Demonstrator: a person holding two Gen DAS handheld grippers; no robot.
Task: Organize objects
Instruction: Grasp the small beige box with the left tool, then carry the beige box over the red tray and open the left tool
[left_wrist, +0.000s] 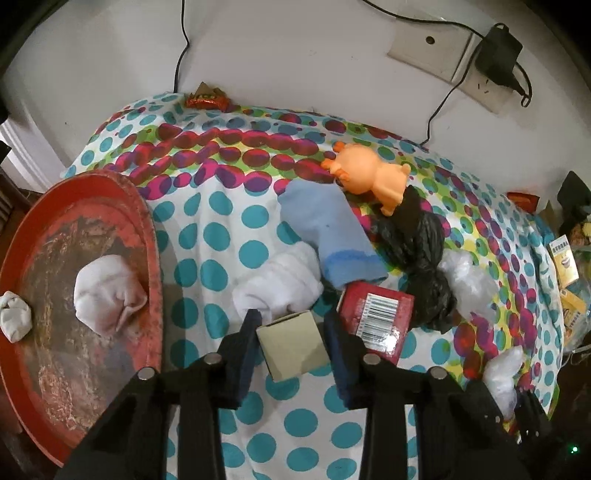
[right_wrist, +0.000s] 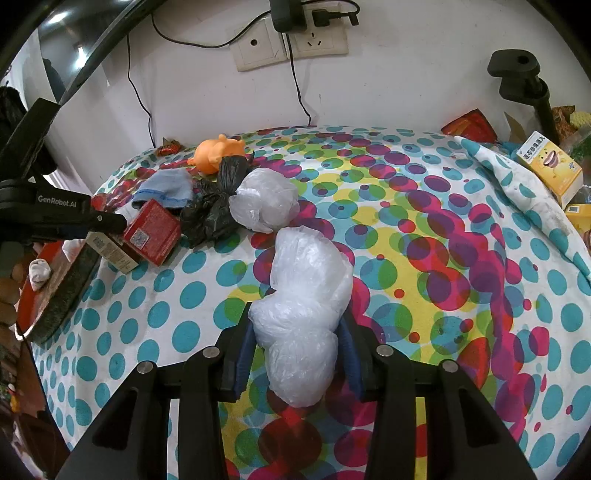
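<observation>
My left gripper (left_wrist: 291, 325) is shut on a small beige cardboard box (left_wrist: 293, 345), just above the dotted cloth. A red box (left_wrist: 376, 317), a white sock (left_wrist: 280, 284), a blue sock (left_wrist: 328, 236), a black bag (left_wrist: 421, 251) and an orange toy pig (left_wrist: 373, 173) lie beyond it. A red tray (left_wrist: 147, 236) at the left holds a white sock (left_wrist: 107, 295). My right gripper (right_wrist: 295, 314) is shut on a clear plastic bag (right_wrist: 306, 306). A second clear bag (right_wrist: 264, 203) lies further ahead. The left gripper (right_wrist: 107, 225) shows at the left edge.
A wall with sockets (right_wrist: 291, 44), a charger (left_wrist: 498, 55) and cables stands behind the table. Yellow boxes (right_wrist: 550, 166) and snack packets sit at the right edge. The red tray (right_wrist: 55, 295) overhangs the table's left side. Another small white sock (left_wrist: 14, 314) lies on the tray's rim.
</observation>
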